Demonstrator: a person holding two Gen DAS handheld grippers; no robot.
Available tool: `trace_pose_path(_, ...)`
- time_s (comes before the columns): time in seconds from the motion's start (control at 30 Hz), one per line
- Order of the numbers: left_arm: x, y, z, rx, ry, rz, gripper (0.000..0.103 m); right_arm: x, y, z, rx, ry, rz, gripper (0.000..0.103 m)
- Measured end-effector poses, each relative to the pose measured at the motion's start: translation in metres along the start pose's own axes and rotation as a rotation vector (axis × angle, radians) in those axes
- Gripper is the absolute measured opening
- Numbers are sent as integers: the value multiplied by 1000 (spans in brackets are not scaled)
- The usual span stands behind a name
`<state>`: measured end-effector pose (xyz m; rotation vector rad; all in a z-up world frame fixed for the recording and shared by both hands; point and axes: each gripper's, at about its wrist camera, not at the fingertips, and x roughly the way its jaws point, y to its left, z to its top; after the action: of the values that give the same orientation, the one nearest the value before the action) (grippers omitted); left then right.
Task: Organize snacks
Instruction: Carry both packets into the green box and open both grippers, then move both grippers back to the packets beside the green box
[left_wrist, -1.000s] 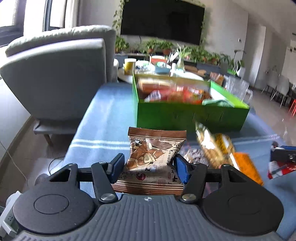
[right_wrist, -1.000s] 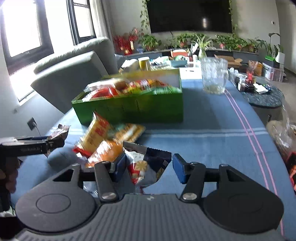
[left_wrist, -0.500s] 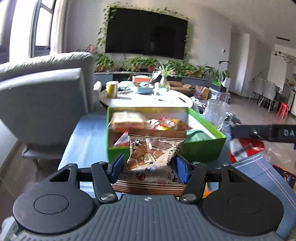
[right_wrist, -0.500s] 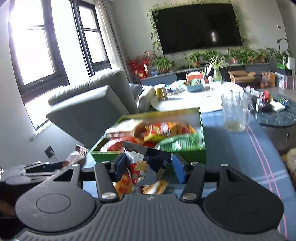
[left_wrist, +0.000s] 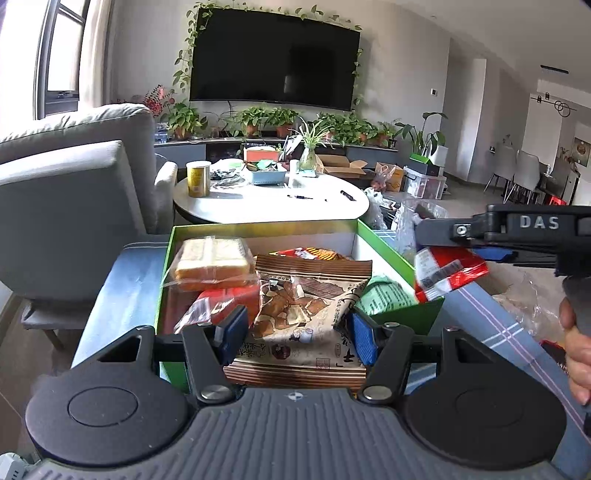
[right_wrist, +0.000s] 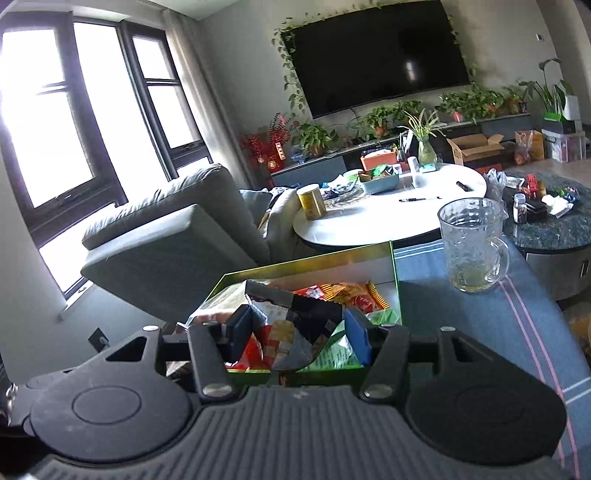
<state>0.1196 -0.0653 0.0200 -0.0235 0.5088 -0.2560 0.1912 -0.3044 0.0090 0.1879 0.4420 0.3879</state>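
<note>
- Left gripper (left_wrist: 295, 332) fingers pinch a brown snack packet (left_wrist: 306, 310) — poised over the green box (left_wrist: 391, 240) for dropping.
- Right gripper (right_wrist: 295, 332) fingers pinch a dark crumpled packet (right_wrist: 295, 325) — same destination, likely.

Left tongs (left_wrist: 295, 332): black linkage, blue pads, silver screws, ribbed grey housing; right tongs (right_wrist: 295, 338) alike.

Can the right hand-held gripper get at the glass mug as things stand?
Probably not yet. The right hand-held gripper is already shut on a snack packet over the green box. The glass mug stands apart on the blue cloth, its path clear, but the packet must go first.
</note>
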Motion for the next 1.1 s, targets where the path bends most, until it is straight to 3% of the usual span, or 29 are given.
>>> trace_pose_path(0.53,63,-11,32,31,25,-12,56,59,-22,24,44,14,3,76)
trace_pose_path(1.1,99,-21,38,72,65,-8,56,90,-38,31,48,56,-58,76)
